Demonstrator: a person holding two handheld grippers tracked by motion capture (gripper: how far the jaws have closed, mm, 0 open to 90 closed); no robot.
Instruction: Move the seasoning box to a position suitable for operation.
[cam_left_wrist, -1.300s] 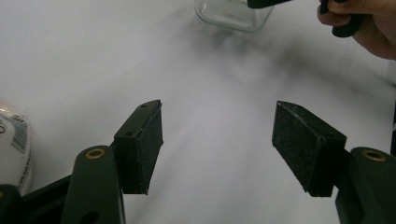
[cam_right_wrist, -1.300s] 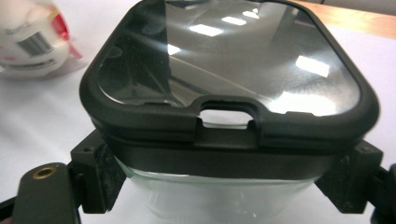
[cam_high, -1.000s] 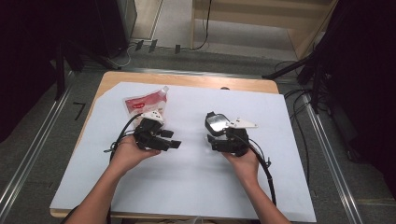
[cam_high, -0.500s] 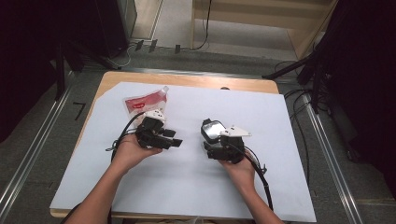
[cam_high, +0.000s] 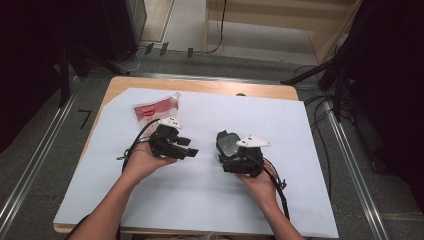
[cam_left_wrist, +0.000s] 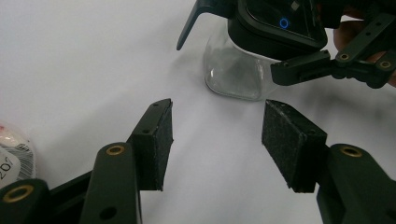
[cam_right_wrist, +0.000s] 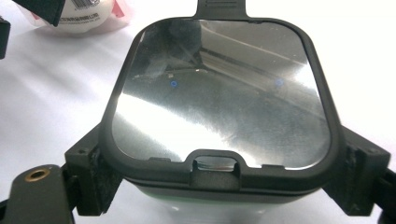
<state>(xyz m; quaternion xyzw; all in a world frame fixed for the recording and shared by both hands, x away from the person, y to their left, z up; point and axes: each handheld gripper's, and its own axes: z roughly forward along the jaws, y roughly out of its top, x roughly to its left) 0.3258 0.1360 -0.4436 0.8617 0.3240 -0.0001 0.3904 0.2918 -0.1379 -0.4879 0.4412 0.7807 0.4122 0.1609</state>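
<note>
Right hand-held gripper clamps the black-lidded clear glass jar, rigid, slippery, likely breakable, best gripped under the lid; beside it, left hand-held gripper gapes.

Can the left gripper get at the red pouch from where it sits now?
Probably yes. The left gripper is open and empty, the red pouch lies flat just beyond that hand with bare white sheet around it, though the jaws point away, toward the jar.
</note>
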